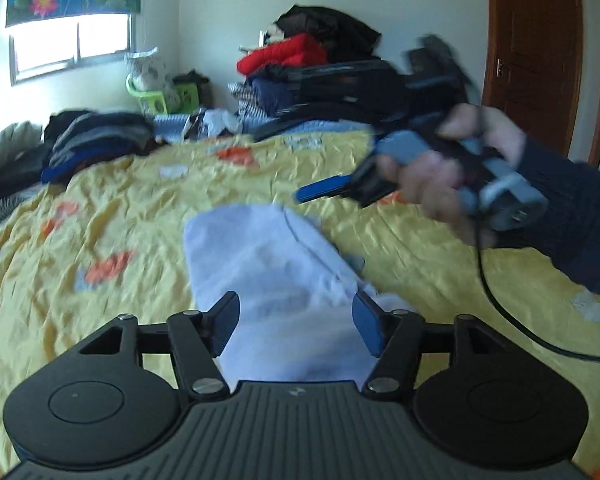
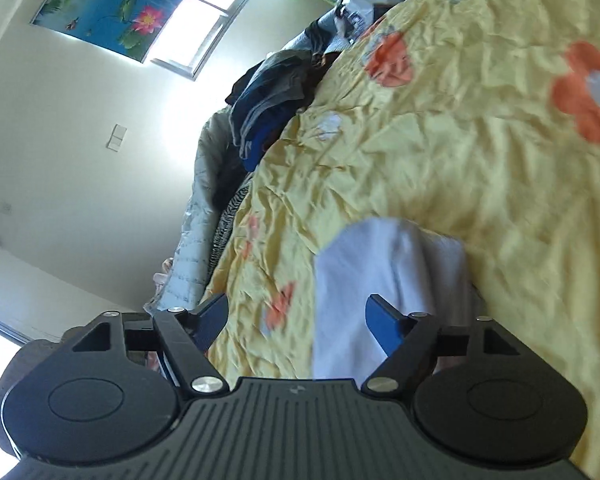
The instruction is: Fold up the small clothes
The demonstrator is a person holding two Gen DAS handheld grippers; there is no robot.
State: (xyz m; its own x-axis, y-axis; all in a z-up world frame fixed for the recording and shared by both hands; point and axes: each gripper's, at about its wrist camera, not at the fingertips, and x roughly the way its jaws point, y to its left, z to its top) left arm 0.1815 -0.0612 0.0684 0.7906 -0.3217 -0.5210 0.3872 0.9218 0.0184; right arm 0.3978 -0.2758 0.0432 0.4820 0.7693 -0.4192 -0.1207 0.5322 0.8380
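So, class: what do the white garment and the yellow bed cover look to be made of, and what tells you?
White garment: soft matte fabric, probably cotton knit; it lies in limp, rounded folds with no sheen. Yellow bed cover: thin woven cloth, perhaps cotton or polyester, with fine sharp creases all over and printed orange flowers.

the yellow floral quilt (image 1: 120,208) lies open left of the white garment (image 1: 276,264). folded dark clothes (image 1: 88,140) block its far-left edge, a tall clothes stack (image 1: 300,76) the back, the person's hand (image 1: 452,184) the right.
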